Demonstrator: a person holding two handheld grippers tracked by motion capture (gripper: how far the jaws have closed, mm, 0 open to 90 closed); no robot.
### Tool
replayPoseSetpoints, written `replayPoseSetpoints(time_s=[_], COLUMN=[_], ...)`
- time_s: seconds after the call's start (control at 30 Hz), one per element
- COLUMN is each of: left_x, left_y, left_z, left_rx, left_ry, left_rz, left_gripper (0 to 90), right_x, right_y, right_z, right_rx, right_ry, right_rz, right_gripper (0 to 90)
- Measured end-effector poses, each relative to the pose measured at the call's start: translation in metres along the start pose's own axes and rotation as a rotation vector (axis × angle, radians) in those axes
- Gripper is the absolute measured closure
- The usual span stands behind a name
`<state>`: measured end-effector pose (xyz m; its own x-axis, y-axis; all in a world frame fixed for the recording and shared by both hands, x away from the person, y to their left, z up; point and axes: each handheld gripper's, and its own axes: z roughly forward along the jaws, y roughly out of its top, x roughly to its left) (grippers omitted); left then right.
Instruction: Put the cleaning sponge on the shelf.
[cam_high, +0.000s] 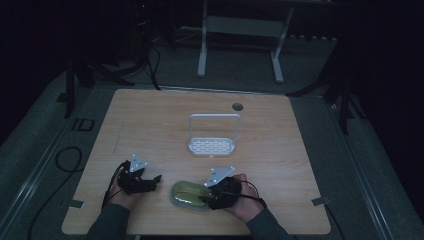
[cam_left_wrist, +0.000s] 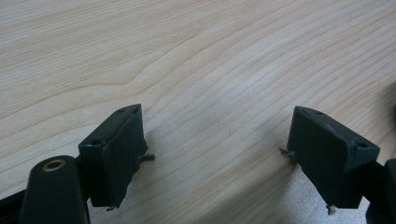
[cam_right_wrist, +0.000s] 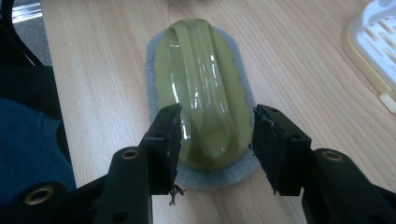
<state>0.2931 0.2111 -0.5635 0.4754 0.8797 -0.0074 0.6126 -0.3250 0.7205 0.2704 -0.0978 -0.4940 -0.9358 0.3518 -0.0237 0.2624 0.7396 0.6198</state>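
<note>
On the light wooden table (cam_high: 150, 120), the right gripper (cam_right_wrist: 215, 135) has its jaws half open around the olive-green plastic scrubber with grey felt pad (cam_right_wrist: 201, 88), hardly touching it, while the left gripper (cam_left_wrist: 217, 158) stands wide open and empty.

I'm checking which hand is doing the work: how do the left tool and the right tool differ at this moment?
The left tool has bare wooden table between its jaws; the right tool straddles the green scrubber. The left tool sits to the left of the scrubber, touching nothing, while the right tool sits at the scrubber's near end, jaws at its sides. Whether its pads press is unclear. Both have black jaws standing apart.
</note>
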Motion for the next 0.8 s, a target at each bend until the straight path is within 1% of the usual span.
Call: replayPoseSetpoints(time_s=[0.2,0.23,0.43,0.5,0.67,0.73,0.8], left_x=[0.0,0.0,0.0,0.0,0.0,0.0,0.0], left_y=[0.0,0.0,0.0,0.0,0.0,0.0,0.0], left_z=[0.0,0.0,0.0,0.0,0.0,0.0,0.0], left_rx=[0.0,0.0,0.0,0.0,0.0,0.0,0.0], left_ry=[0.0,0.0,0.0,0.0,0.001,0.001,0.001], left_rz=[0.0,0.0,0.0,0.0,-0.001,-0.001,0.0], left_gripper=[19.1,19.1,19.1,19.1,19.1,19.1,19.1], right_x=[0.001,0.001,-0.001,-0.001,-0.002,-0.003,-0.004], right_y=[0.003,0.004,0.008,0.009,0.009,0.008,0.006], right_z=[0.01,0.011,0.017,0.018,0.02,0.019,0.018], right_rx=[0.015,0.018,0.03,0.039,0.06,0.06,0.061], right_ry=[0.006,0.006,0.017,0.016,0.011,0.014,0.009], right_rz=[-0.021,-0.016,-0.035,-0.032,-0.036,-0.034,-0.033], right_gripper=[51.3,51.3,53.0,53.7,58.7,62.0,63.3])
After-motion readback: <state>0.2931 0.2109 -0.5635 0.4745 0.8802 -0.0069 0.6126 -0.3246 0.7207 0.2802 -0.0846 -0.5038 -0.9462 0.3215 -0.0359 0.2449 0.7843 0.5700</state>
